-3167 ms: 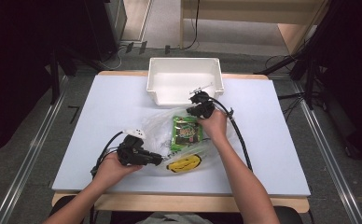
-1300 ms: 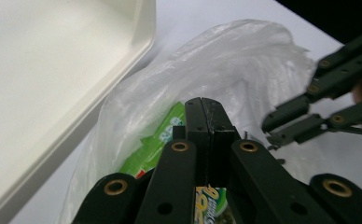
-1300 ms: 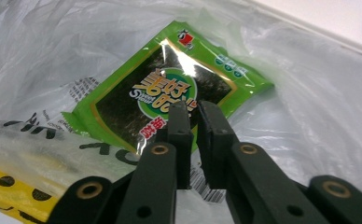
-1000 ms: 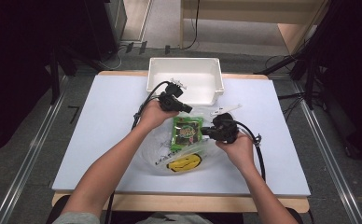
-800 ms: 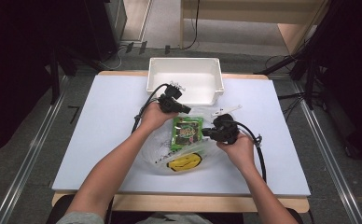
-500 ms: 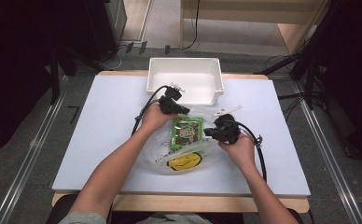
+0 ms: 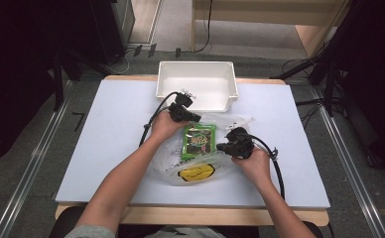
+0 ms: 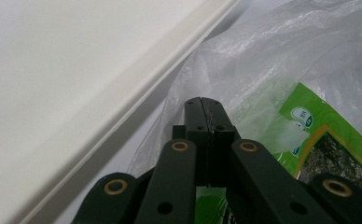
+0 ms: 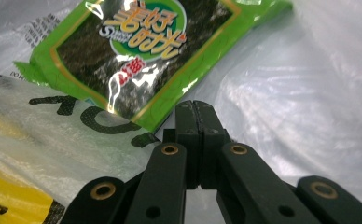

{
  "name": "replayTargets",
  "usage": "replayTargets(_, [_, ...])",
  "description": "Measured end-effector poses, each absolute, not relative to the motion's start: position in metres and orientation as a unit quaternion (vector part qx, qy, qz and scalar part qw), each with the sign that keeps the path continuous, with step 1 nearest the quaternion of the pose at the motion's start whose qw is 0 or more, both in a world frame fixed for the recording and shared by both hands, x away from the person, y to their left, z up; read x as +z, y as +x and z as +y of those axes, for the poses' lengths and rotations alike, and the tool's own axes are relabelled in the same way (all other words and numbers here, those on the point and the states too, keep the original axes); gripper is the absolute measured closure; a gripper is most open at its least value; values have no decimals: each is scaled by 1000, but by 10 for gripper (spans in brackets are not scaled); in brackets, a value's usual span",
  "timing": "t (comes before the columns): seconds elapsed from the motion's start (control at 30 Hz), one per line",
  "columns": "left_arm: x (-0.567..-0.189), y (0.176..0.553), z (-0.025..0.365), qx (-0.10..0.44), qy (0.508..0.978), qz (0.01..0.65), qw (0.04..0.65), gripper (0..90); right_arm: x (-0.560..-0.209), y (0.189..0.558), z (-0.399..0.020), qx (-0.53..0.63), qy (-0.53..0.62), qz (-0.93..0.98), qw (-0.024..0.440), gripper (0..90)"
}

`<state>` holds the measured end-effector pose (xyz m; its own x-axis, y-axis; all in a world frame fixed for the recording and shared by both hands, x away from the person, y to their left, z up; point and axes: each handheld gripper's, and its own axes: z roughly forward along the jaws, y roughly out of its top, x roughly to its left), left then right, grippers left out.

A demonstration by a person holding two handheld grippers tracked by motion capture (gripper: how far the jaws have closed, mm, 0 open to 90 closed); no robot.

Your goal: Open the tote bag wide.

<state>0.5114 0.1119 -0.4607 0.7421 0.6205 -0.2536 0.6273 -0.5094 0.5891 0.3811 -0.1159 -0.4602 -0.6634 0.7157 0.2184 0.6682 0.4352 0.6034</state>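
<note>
The clear plastic bag [image 7: 200, 148] lies mid-table just in front of the white bin [image 7: 197, 89], a green snack packet [image 7: 199, 141] resting on it; the left gripper [image 7: 188, 116] sits at its far edge, jaws pressed together; the right gripper [image 7: 223, 147] lies beside the packet, jaws likewise together, nothing visibly between them.

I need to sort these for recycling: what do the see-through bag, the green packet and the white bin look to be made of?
Bag: thin clear plastic film, crinkled and glinting. Green packet: glossy printed plastic wrapper, with bright reflections. White bin: probably rigid moulded plastic, smooth and matte.
</note>
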Motion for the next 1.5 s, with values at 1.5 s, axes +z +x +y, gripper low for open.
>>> replayTargets(1.5, [-463, 506, 110, 29, 869, 355, 344, 900, -471, 304, -137, 349, 375, 858, 36, 900])
